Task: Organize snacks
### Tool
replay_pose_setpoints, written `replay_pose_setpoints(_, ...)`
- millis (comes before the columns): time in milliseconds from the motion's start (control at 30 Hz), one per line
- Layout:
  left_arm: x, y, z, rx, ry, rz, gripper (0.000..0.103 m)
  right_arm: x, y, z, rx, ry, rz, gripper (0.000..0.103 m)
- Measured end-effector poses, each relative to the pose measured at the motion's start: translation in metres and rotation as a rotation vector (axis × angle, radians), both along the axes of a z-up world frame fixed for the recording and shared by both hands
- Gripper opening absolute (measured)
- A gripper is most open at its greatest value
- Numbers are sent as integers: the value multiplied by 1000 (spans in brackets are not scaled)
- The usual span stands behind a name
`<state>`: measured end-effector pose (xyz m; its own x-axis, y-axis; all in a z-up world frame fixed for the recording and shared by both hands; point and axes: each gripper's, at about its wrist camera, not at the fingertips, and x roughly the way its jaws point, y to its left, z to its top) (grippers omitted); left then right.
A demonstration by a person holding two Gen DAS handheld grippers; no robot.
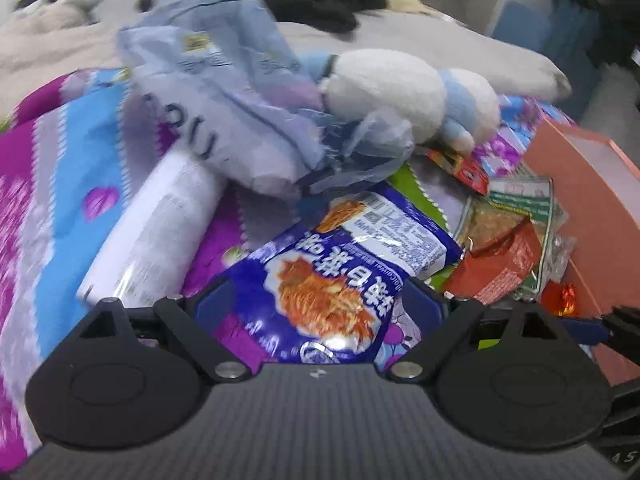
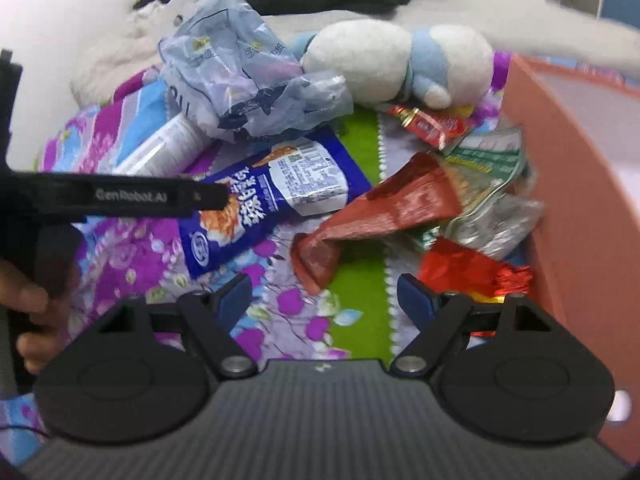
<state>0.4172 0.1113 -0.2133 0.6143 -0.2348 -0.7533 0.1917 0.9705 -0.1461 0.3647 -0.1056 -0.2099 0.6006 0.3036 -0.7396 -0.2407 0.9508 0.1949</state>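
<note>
Left wrist view: the left hand-held gripper (image 1: 318,300) points down at a bed covered by a floral bedspread (image 1: 52,184) in purple, blue and green. Its two blue-padded fingers stand wide apart on either side of one blue kimchi snack packet (image 1: 332,264), which lies flat on the bedspread; the pads do not seem to press on it. Just beyond the packet lie one crumpled pale blue plastic bag (image 1: 224,104) and one white cylindrical packet (image 1: 156,232), partly under the bag. One white and blue plush toy (image 1: 408,96) lies behind them. To the right sit one dark red snack packet (image 1: 500,264), one clear packet with green print (image 1: 520,200) and one small red sachet (image 1: 464,168), all next to one salmon-coloured box (image 1: 588,200).

Right wrist view: the right hand-held gripper (image 2: 324,296) hangs over bare bedspread (image 2: 352,288), its two fingers wide open and holding nothing. The blue kimchi snack packet (image 2: 280,200) lies ahead and left, with the left hand-held gripper's black finger over its near end. A hand (image 2: 28,308) grips that tool at the left edge. Ahead and right lie one dark red snack packet (image 2: 384,208), one shiny red foil wrapper (image 2: 472,268), one clear packet with green print (image 2: 488,160) and one small red sachet (image 2: 432,124), crowded against the salmon-coloured box (image 2: 580,200). The plastic bag (image 2: 248,80) and plush toy (image 2: 396,64) lie farther back.
</note>
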Motion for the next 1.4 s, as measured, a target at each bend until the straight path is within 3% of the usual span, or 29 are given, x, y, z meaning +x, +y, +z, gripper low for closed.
replay_pose_setpoints(233, 19, -14, -12, 54, -13, -135, 93, 10, 4, -18, 84, -31, -29, 80)
replay_pose_setpoints(300, 24, -16, -14, 55, -4, -169, 93, 13, 6, -22, 62, -49, -50, 79)
replay_pose_setpoints(333, 27, -18, -16, 63, 0, -184, 93, 15, 8, -24, 50, -55, -56, 73)
replay_pose_setpoints(533, 42, -26, -19, 102, 20, -290, 96, 29, 12, -34, 25, -73, -98, 66)
replay_pose_setpoints(633, 49, -33, -23, 141, 34, -324, 97, 32, 12, -38, 35, -71, -103, 58)
replay_pose_setpoints(733, 54, -36, -26, 141, 51, -357, 98, 30, 12, -35, 62, -43, -89, 41)
replay_pose_setpoints(967, 57, -49, -38, 233, 75, -379, 100, 19, 5, -27, 51, -29, -66, 33)
replay_pose_setpoints(1067, 51, -51, -35, 224, 79, -360, 98, 16, 1, -25, 63, -18, -62, 33)
replay_pose_setpoints(1300, 31, -48, -23, 220, 117, -274, 83, -1, -8, -15, 73, -4, -52, 33)
replay_pose_setpoints(1400, 19, -42, -17, 188, 134, -237, 69, -12, -12, -12, 73, 7, -38, 33)
